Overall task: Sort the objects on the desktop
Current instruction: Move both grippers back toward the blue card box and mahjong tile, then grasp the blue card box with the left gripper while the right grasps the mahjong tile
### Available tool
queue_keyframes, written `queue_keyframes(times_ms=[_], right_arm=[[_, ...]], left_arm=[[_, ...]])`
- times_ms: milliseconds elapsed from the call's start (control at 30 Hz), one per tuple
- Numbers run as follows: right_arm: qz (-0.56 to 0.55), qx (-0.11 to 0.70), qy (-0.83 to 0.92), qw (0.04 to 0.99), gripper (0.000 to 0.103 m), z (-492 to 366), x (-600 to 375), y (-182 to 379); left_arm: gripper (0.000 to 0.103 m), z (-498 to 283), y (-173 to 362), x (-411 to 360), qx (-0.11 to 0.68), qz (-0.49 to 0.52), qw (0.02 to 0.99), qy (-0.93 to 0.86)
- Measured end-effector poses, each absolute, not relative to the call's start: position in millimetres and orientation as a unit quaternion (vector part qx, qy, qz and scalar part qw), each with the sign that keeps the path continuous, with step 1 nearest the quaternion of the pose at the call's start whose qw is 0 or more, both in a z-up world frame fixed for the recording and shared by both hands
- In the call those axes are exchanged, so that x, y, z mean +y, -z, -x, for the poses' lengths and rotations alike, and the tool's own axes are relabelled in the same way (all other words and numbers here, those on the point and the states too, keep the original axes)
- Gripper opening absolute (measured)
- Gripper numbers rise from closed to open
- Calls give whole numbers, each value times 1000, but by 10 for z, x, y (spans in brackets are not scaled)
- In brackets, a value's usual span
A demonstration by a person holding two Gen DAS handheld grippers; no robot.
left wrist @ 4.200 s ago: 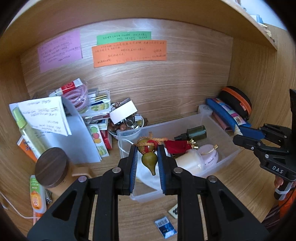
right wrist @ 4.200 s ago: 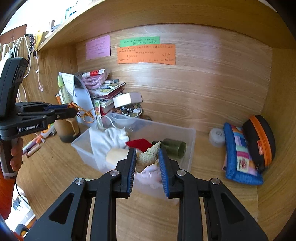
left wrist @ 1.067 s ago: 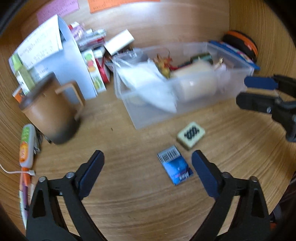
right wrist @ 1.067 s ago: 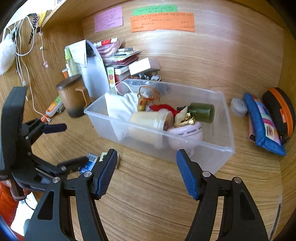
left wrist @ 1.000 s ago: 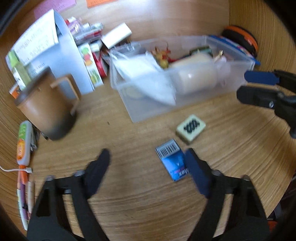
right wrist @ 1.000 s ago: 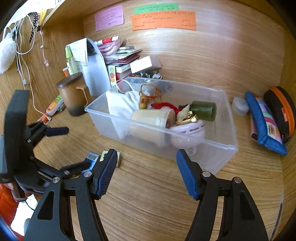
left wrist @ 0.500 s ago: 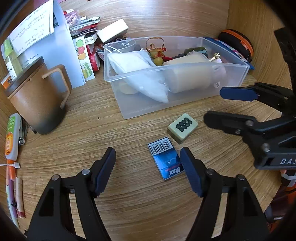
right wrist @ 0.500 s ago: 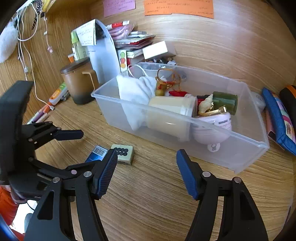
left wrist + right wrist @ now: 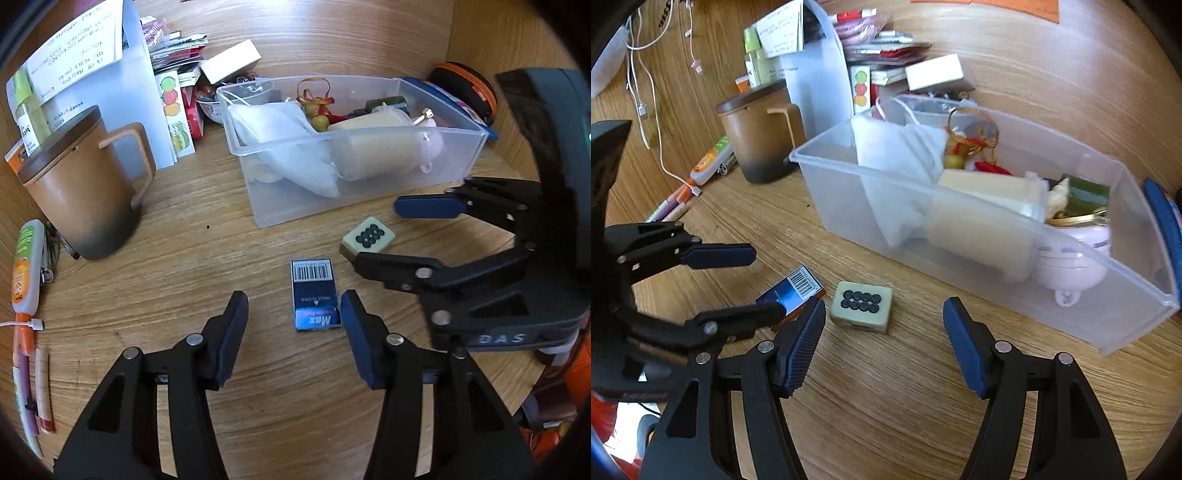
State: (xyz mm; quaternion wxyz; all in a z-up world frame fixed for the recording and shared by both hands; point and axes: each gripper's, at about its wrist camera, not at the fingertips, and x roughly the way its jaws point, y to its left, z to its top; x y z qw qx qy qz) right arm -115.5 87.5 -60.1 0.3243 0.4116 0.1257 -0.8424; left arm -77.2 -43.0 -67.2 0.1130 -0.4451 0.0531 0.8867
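A wood-grain desk [image 9: 177,258] fills an alcove with a matching wooden back wall and side panel. Near its middle stands a clear plastic bin [image 9: 354,155] holding a white cloth, a cream jar, a pink jar, a small gourd with red cord and a green bottle. At ten o'clock from the bin sits a brown lidded mug [image 9: 77,192], with a white folder and stacked booklets behind it.

On bare wood in front of the bin lie two loose things: a small blue packet [image 9: 314,295] with a barcode, and a mahjong tile [image 9: 367,238] showing eight dark dots, at one o'clock from the packet and just beside it.

The left gripper [image 9: 293,332] has its jaws spread wide, holding nothing, with the packet between the tips, closer to the right-hand pad. The right gripper [image 9: 884,345] is likewise spread and empty, the tile at twelve o'clock between its tips.

The left wrist view alone shows pens and a glue tube along the desk's nine o'clock edge, and an orange-trimmed pouch [image 9: 465,86] behind the bin. The right wrist view alone shows white cables [image 9: 646,92] hanging at ten o'clock, an orange note on the wall, and a seashell [image 9: 1058,192] inside the bin.
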Motion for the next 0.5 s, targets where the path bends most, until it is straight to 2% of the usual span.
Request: queue_keyframes(times_ms=[100, 167, 267, 500], right_arm=[[-415, 132, 838, 329, 60, 1163, 798, 642], [-416, 135, 836, 332, 42, 1159, 768, 660], [-415, 134, 833, 340, 32, 1162, 748, 658], [-412, 123, 838, 335, 31, 1155, 854, 629]], left_arm=[[52, 777, 700, -443, 54, 449, 115, -885], [52, 791, 706, -448, 51, 449, 119, -884], [52, 823, 709, -429, 49, 449, 121, -884], [52, 889, 753, -347, 50, 457, 133, -878]])
